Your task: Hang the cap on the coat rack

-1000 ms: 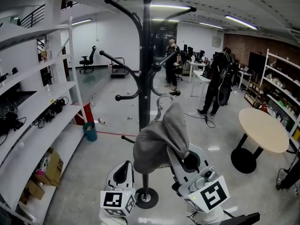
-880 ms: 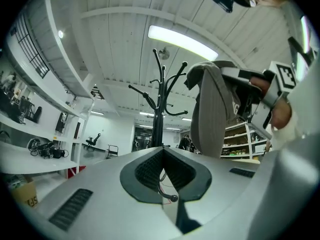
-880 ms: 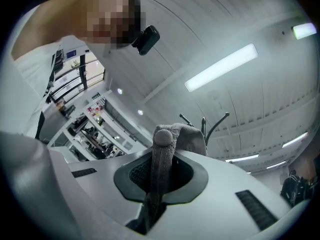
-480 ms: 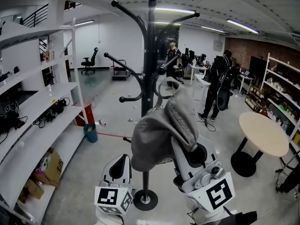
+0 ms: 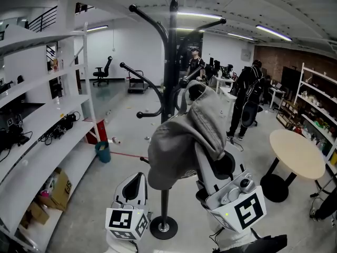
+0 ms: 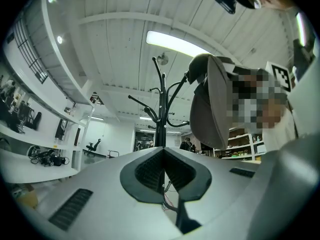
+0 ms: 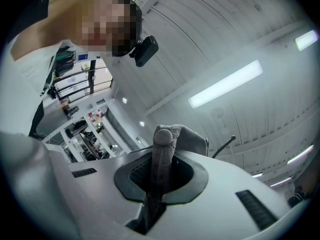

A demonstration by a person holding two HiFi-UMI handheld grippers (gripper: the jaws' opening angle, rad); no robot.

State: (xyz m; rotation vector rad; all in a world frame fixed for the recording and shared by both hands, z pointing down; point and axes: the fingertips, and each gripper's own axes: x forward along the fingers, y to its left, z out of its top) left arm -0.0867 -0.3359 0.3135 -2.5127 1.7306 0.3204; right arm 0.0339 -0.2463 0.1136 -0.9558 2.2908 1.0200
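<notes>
A black coat rack (image 5: 168, 88) with curved hooks stands just ahead of me. A grey cap (image 5: 179, 146) is held up in front of its pole, its top near a mid-height hook. My right gripper (image 5: 210, 162) is shut on the cap, and its fingertips are hidden inside the fabric. In the right gripper view a fold of the cap (image 7: 162, 154) runs between the jaws of the right gripper (image 7: 160, 179). My left gripper (image 5: 134, 191) sits low beside the pole, shut and holding nothing. The left gripper view looks past the left gripper (image 6: 162, 171) to the rack (image 6: 161, 109) and the cap (image 6: 210, 109).
White shelving (image 5: 47, 141) with cables and a cardboard box (image 5: 58, 186) runs along the left. A blue bin (image 5: 102, 152) stands on the floor by it. A round table (image 5: 297, 152) is at the right. People (image 5: 247, 94) stand at desks in the back.
The right gripper has lifted the cap higher and closer to the rack's hooks. The left gripper has stayed low near the pole's base.
</notes>
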